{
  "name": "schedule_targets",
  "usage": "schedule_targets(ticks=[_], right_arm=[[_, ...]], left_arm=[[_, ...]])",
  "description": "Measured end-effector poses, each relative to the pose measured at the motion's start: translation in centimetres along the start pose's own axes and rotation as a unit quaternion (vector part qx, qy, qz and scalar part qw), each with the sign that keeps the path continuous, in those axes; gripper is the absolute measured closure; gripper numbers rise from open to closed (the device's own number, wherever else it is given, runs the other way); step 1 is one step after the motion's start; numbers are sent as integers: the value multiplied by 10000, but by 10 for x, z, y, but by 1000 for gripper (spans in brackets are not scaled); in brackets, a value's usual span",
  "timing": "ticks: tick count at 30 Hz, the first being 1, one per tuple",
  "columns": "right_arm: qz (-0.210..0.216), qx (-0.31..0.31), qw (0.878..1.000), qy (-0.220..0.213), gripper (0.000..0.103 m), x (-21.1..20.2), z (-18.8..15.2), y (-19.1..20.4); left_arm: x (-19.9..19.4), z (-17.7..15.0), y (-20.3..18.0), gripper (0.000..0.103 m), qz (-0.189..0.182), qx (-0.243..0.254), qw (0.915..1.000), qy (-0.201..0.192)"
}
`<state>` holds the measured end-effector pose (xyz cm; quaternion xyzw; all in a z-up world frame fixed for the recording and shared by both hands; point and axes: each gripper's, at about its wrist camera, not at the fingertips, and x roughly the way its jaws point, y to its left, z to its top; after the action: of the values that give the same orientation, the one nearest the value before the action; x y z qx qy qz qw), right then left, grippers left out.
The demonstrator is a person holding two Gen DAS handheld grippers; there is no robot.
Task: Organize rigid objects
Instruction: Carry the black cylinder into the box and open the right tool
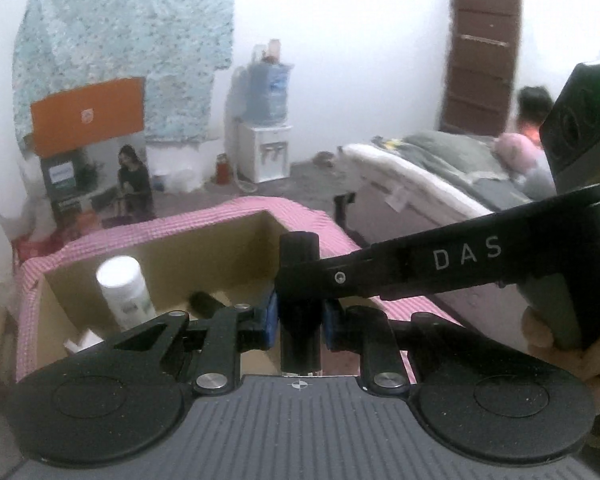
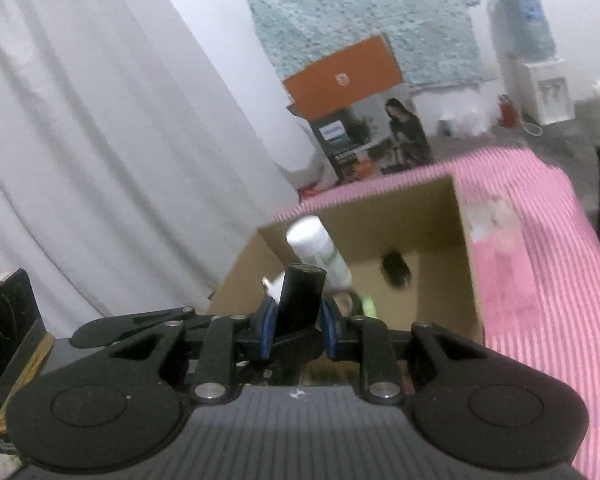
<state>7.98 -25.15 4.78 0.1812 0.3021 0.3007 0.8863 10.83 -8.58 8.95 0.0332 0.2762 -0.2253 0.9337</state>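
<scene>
Left wrist view: my left gripper (image 1: 300,322) and right gripper (image 1: 296,268) both clamp one black cylinder (image 1: 300,344) above the cardboard box (image 1: 220,248), beside the white bottle (image 1: 126,292). It looks stiff, light, smooth; mid-barrel seems the safest hold.

The black cylinder (image 1: 300,304) has its lower end hidden behind the left gripper (image 1: 300,320) body. In the cardboard box (image 2: 440,248), a small dark thing (image 2: 396,268) is too blurred to identify. The white bottle (image 2: 318,252) label is unreadable. The counter (image 2: 560,280) is cut off at the right edge.
</scene>
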Motion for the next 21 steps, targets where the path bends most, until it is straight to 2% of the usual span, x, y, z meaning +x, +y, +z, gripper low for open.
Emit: schedule_targets(ticks=[4,9,14,21], right_arm=[[64,-61,9994,335,76,39,36,-10],[-65,-111,9941,1079,77,104,70,-30],[-194,-146,9838,1779,77,164,82,-51],[-191,-64,9711,2378,77,226,87,-76]], left_arm=[[35,16,31,82,62,-400,9985,371],[80,18,67,82,152,-1053,9890,1029],[119,16,97,82,273,-1558,9741,1613],[149,9,119,82,524,-1961,9581,2020]])
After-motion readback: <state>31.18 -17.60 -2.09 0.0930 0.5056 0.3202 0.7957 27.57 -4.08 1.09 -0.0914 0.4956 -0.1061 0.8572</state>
